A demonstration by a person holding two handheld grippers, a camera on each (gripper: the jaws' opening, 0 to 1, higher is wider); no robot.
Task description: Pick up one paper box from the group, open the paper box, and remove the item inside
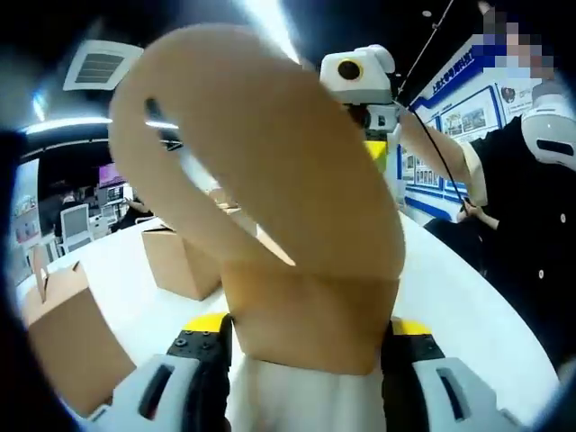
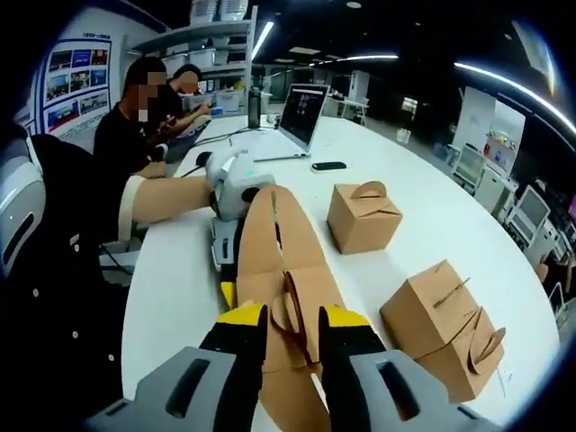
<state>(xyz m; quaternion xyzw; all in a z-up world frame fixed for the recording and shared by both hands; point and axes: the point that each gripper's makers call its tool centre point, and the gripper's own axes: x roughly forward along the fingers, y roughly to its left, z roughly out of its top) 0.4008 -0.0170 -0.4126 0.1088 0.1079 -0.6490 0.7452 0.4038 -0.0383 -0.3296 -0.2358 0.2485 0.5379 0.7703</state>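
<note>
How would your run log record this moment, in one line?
stage: opening | left gripper: shut on paper box | right gripper: shut on box flap | other boxes: on table

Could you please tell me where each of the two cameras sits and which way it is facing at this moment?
Left gripper view: rides on the left gripper, looking along its jaws at the held box; beyond, the right gripper and the person's sleeve.
Right gripper view: rides on the right gripper, facing across the white table; the left gripper and forearm show.
Shared: the held box, gripped from opposite ends, and two spare boxes on the table.
</note>
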